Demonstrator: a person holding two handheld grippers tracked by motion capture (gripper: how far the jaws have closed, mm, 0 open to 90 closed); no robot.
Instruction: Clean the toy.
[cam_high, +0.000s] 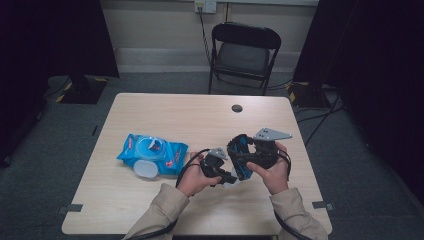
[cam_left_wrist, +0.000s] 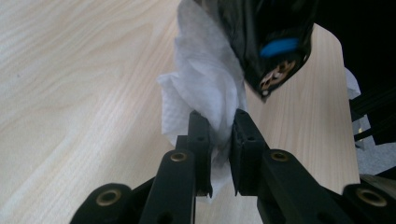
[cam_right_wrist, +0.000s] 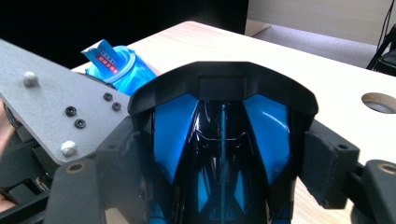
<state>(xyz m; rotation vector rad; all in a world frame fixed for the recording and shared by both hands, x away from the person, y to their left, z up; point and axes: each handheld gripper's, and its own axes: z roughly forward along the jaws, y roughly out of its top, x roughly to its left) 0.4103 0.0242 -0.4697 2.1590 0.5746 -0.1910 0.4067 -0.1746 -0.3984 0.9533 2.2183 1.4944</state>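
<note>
Wipe pinched against a glossy black-and-blue mouse, held above the table's near right part.

The left gripper (cam_left_wrist: 218, 125) is clenched on a crumpled white wipe (cam_left_wrist: 205, 88), its lower folds hidden behind the pads; the right gripper (cam_right_wrist: 219, 154) clamps the mouse (cam_right_wrist: 222, 135) by its flanks, the mouse's near end cut off. In the high view the wipe is barely visible between the hands. A shiny blue wipes pack (cam_high: 152, 152), its round lid open, lies left on the pale wood-grain table (cam_high: 200, 115).
</note>
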